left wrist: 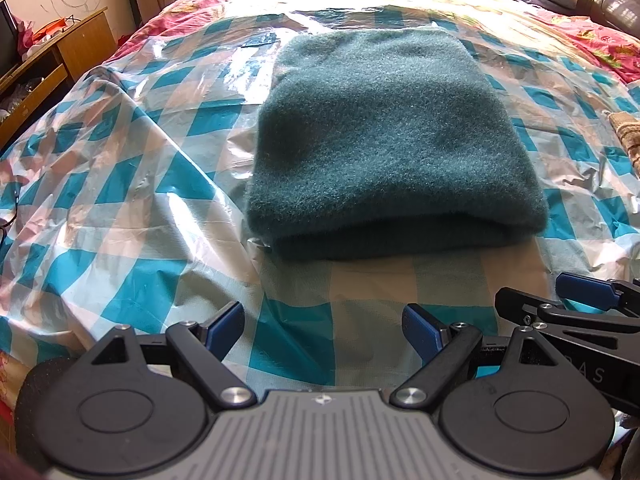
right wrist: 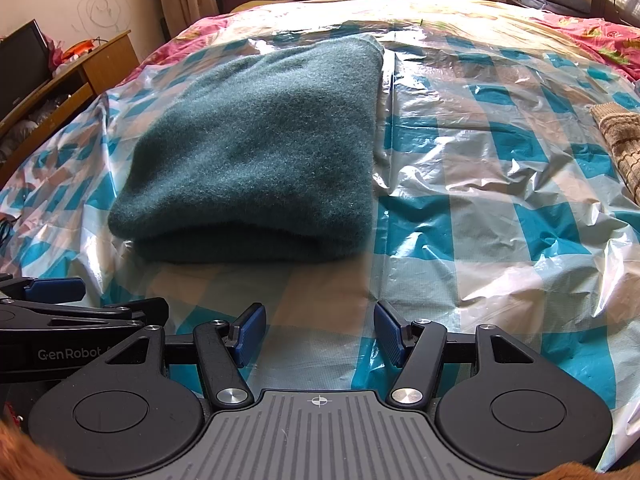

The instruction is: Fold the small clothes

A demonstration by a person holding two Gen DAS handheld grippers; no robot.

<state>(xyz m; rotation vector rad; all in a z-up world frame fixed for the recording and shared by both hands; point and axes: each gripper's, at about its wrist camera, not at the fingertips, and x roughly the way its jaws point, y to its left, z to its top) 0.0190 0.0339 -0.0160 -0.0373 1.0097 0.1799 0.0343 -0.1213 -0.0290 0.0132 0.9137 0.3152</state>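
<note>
Already folded, the green fleece garment (left wrist: 384,140) lies on the checked plastic sheet (left wrist: 120,208) covering the bed. Near of it, the left gripper (left wrist: 324,328) and right gripper (right wrist: 320,330) hover side by side, fingers released, grasping nothing.
</note>
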